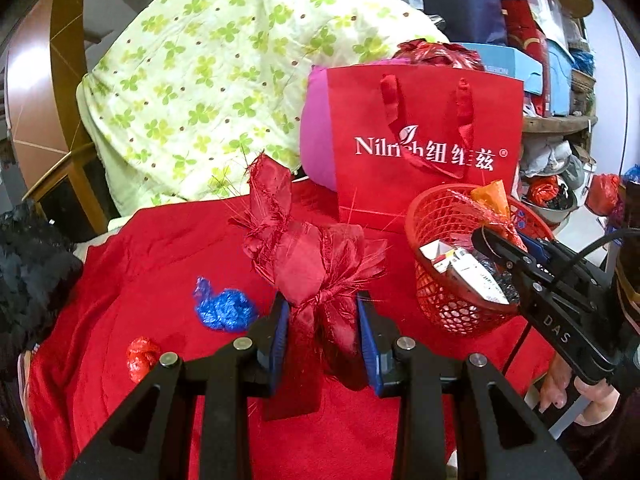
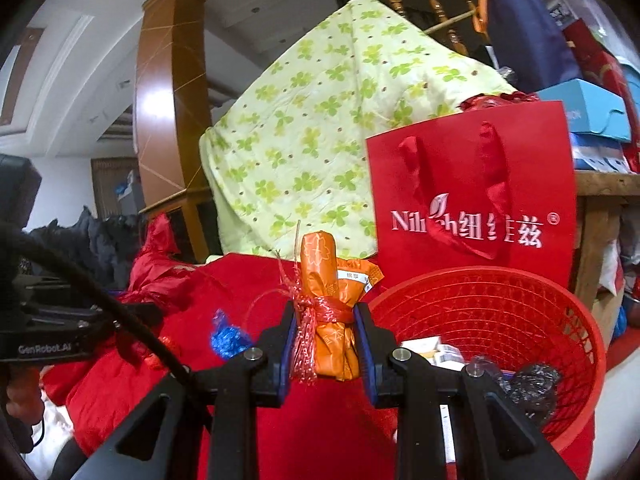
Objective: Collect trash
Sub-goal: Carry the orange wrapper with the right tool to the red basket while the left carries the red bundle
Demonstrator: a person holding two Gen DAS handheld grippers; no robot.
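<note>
Red cloth (image 1: 140,264) covers the surface, with a clover-print quilt (image 1: 208,72) and a red gift bag (image 1: 428,144) standing behind it. Frayed red fabric scrap (image 1: 316,264), knotted at its middle with loose threads sticking out, sits clamped between the blue pads of the left gripper (image 1: 323,332); its long axis runs roughly upright, one ragged end rising away from the jaws and a flat tail hanging below them. Over by the red mesh basket (image 2: 500,312), the right gripper (image 2: 325,344) is closed on an orange wrapper bundle (image 2: 330,308) tied round with red string; the bundle stands upright, its rolled top above the pads. It seems to hover at the basket's near rim, though depth is hard to judge. Cartons and dark crumpled plastic lie in the basket. A blue foil wad (image 1: 224,308) and a small red wad (image 1: 141,356) lie on the cloth, left of the left gripper.
</note>
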